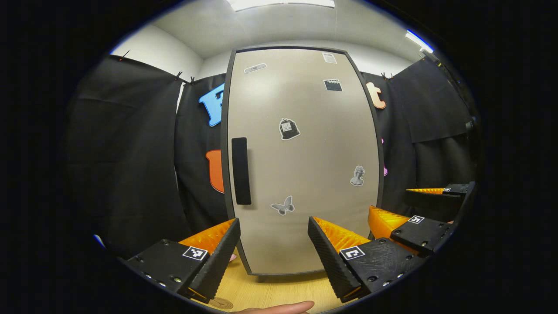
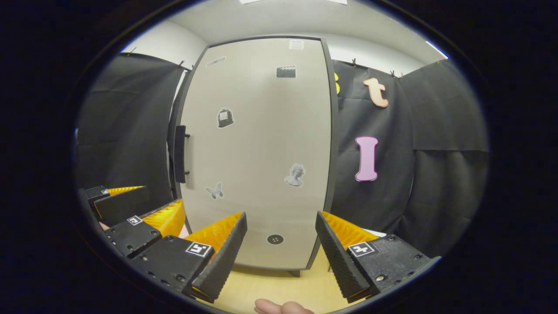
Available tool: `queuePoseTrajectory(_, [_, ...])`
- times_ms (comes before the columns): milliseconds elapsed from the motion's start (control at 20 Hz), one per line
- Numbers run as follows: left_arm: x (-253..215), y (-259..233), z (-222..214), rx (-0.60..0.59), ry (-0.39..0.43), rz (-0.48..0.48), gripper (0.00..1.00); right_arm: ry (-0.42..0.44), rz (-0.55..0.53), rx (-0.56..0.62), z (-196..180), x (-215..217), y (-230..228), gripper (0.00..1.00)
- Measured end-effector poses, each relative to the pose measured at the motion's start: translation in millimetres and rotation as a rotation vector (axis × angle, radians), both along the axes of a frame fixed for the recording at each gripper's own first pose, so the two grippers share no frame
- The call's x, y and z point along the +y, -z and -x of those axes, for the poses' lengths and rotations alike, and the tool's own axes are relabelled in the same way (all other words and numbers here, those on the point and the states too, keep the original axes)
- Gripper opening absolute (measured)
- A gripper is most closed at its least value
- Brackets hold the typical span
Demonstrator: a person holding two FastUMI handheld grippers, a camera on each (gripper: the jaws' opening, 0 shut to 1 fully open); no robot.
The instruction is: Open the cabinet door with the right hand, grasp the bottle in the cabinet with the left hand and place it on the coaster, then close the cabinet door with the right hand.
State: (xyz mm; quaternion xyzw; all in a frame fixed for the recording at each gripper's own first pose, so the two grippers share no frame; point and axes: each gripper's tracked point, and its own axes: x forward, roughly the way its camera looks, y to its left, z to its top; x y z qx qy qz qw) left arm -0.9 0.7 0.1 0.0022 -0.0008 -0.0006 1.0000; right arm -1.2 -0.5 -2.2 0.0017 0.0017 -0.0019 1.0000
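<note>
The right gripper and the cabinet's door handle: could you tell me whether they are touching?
Apart. In the right gripper view, the right gripper is open, and the door handle sits well up and to the left of its fingers, with bare cabinet door between them.

you are facing the cabinet door, and it is sitting fully shut, upright, its beige face edged by a dark frame. a tall dark handle is running vertically near its left edge, at about mid-height. small stickers are dotting the face, among them a butterfly low down and a bust toward the lower right. in the right gripper view the cabinet door is standing a little left of centre, with the handle standing out from its left edge on two short posts. the cabinet is resting on a pale wooden surface.
</note>
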Motion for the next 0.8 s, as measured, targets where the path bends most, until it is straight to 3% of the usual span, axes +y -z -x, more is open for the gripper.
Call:
queuePoseTrajectory(400, [8.6,0.9,3.1,-0.003,-0.027,0.005,0.94,-0.022,0.017,-0.021,-3.2,5.7,-4.8,0.99])
queuePoseTrajectory(600, [25.1,-3.7,10.4,-0.011,-0.059,-0.020,0.94,-0.098,0.048,-0.035,-14.5,32.4,-12.9,0.99])
queuePoseTrajectory(800, [60.3,-0.4,24.2,-0.003,-0.150,-0.029,0.96,-0.189,0.110,-0.091,-32.1,72.4,-32.2,0.98])
